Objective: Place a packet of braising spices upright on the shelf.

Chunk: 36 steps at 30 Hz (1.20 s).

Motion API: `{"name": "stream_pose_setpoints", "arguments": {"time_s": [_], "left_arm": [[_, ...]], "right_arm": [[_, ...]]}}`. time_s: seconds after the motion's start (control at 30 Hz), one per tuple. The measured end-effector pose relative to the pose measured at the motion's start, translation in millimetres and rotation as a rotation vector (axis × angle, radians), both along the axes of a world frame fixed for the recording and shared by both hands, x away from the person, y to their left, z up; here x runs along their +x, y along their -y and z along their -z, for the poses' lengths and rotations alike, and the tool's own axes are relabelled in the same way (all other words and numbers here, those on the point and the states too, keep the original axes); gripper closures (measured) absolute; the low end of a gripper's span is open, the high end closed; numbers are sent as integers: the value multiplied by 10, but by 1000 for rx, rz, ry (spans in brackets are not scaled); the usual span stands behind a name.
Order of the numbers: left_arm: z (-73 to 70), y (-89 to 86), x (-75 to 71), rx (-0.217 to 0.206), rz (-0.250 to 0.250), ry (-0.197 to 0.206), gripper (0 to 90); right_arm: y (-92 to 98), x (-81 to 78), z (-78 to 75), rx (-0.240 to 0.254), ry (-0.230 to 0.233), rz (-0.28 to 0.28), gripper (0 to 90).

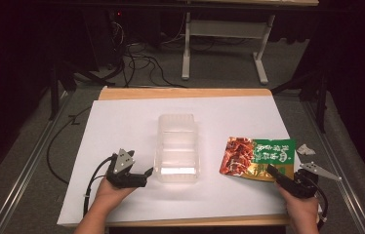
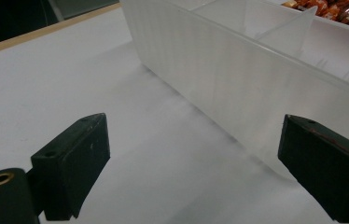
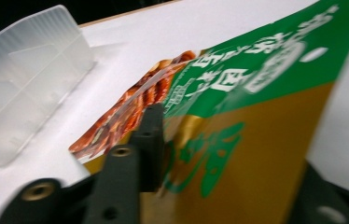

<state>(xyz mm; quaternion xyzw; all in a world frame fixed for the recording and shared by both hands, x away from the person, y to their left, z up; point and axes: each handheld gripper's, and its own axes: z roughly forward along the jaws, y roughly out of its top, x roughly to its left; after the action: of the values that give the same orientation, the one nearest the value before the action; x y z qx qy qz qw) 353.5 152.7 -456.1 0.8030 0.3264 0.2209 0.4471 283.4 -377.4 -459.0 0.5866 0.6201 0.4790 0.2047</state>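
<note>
Foil snack pouch point(image 1: 258, 159), light and limp by our reckoning, sits pinched at its near edge in our right gripper point(image 1: 279, 177); left gripper point(image 1: 144, 174) gapes wide beside the clear tray point(image 1: 176, 146).

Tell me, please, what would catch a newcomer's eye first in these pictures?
The bright green, gold and red snack pouch stands out at the right of the white table, with the right gripper at its near edge, one finger over it and the other under. At the table's middle sits a clear plastic container with dividers, and the left gripper waits open beside its near left corner.
</note>
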Motion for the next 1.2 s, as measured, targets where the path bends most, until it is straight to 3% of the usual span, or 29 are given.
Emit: {"name": "stream_pose_setpoints", "arguments": {"time_s": [0.1, 0.13, 0.27, 0.43, 0.63, 0.73, 0.87, 0.97, 1.0, 1.2], "left_arm": [[8, 11, 0, 3, 2, -3, 94], [8, 11, 0, 3, 2, -3, 94], [14, 18, 3, 2, -2, -8, 95], [-5, 1, 7, -24, -27, 1, 95], [-29, -39, 9, -59, -55, 12, 96], [-29, -47, 12, -64, -57, 12, 97], [-26, -42, 15, -61, -51, 14, 99], [-26, -51, -2, -60, -59, 15, 99], [-25, -54, -12, -65, -66, 13, 99], [-11, -88, -28, -58, -82, 3, 98]], "right_arm": [[7, 7, -12, 1, 16, 15, 781], [7, 7, -12, 1, 16, 15, 781], [-68, 65, -79, -55, 66, 25, 898], [-147, 118, -182, -90, 121, 20, 900], [-184, 272, -300, -100, 141, -2, 900], [-213, 379, -374, -151, 143, -31, 900], [-217, 504, -449, -124, 137, -35, 900], [-225, 527, -452, -86, 176, -44, 900], [-222, 514, -411, -49, 193, -46, 900], [-222, 525, -476, -53, 220, -69, 900]]}}
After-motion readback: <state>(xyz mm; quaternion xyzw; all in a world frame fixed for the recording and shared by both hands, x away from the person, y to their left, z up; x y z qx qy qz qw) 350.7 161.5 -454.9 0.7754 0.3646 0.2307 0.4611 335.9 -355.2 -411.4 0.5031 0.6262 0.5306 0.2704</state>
